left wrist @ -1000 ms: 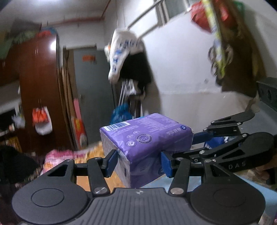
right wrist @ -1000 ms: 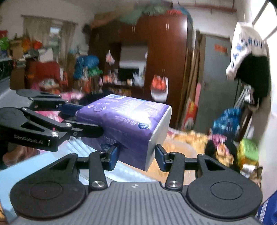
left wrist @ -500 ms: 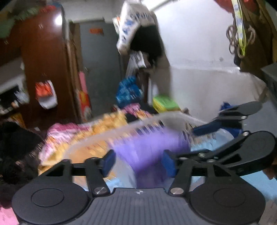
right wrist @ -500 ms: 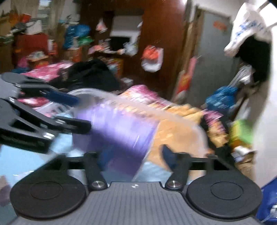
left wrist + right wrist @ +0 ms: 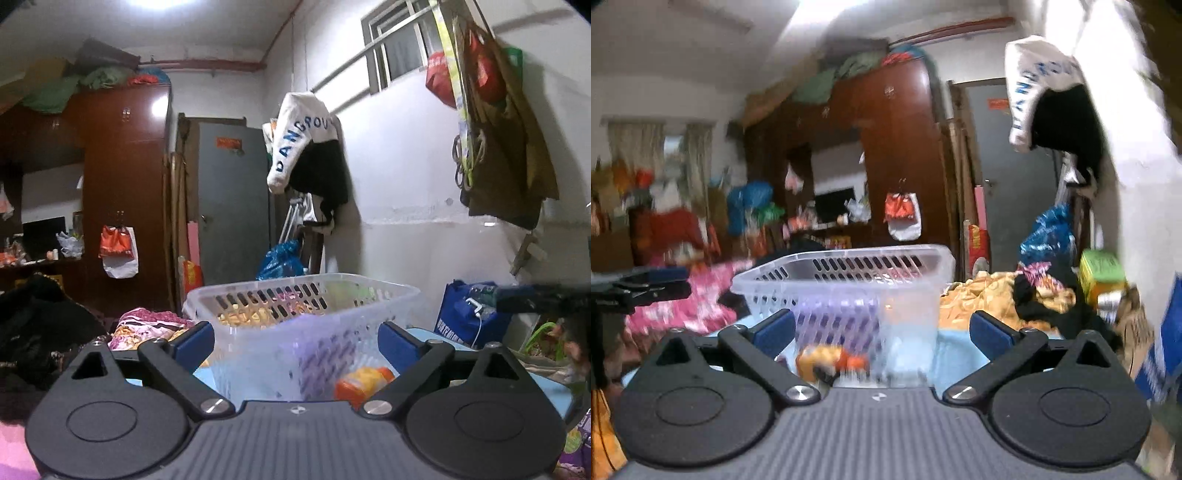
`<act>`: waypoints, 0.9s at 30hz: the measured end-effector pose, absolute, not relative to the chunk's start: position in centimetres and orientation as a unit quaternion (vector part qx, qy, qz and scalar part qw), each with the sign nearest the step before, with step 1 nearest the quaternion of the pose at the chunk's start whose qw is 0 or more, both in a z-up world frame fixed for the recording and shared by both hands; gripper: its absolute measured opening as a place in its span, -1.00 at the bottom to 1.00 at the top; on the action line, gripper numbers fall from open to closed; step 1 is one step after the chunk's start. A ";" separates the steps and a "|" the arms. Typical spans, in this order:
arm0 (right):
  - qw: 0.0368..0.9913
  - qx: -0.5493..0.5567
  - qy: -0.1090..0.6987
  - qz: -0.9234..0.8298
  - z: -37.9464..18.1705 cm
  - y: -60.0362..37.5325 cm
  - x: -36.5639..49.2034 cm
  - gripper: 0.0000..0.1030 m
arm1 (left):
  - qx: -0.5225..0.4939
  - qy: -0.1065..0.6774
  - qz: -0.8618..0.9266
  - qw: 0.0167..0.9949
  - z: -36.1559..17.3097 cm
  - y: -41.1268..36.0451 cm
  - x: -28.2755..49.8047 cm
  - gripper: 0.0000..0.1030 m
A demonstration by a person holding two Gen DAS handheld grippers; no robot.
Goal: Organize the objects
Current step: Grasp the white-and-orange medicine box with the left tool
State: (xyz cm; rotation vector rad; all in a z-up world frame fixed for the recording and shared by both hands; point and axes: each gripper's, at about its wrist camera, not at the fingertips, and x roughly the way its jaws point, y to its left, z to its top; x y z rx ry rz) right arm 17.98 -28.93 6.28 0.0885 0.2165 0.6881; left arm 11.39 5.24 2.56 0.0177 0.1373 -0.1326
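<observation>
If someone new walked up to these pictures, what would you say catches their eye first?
Most likely the clear slotted basket dead ahead on the light blue surface, with a purple pack and an orange packet showing through its wall. Next, both grippers, left and right, stand open and empty before it. On the wall behind hangs a white lettered garment.

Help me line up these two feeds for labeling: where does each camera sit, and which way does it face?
Left wrist view: sits on the left gripper, looking forward along its open blue-padded fingers at the clear basket and the white wall; the right gripper's tip shows at right.
Right wrist view: sits on the right gripper, open fingers, facing the basket and brown wardrobe; the left gripper's tip shows at left.
Shared: the basket, the purple pack inside it, an orange packet, the grey door.
</observation>
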 end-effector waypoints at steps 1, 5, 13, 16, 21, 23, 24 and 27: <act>0.937 0.045 0.113 0.328 5.4 -29.3 17.6 1.00 | -0.002 0.066 -0.069 0.995 2.0 5.3 10.7 0.88; 0.931 0.071 0.156 0.323 3.2 -30.1 16.5 1.00 | -0.046 0.071 -0.084 0.993 -0.1 4.7 8.7 0.88; 0.920 0.066 0.150 0.355 1.8 -31.6 15.0 1.00 | -0.019 0.104 -0.146 0.984 -4.1 -0.2 7.3 0.88; 0.910 0.054 0.150 0.383 0.6 -31.1 14.7 1.00 | -0.012 0.121 -0.170 0.978 -5.8 -1.8 7.4 0.87; 0.913 0.007 0.141 0.383 -0.4 -29.4 14.3 0.74 | 0.009 0.114 -0.203 0.972 -7.1 -3.9 7.3 0.83; 0.911 0.005 0.141 0.388 -0.6 -29.2 14.3 0.66 | 0.016 0.117 -0.220 0.968 -7.6 -4.7 7.5 0.77; 0.912 0.002 0.139 0.386 -0.8 -29.2 14.3 0.61 | 0.021 0.119 -0.223 0.967 -7.9 -5.4 7.7 0.67; 0.916 -0.005 0.136 0.378 -1.0 -29.2 14.4 0.46 | 0.041 0.128 -0.224 0.965 -8.9 -6.6 8.2 0.42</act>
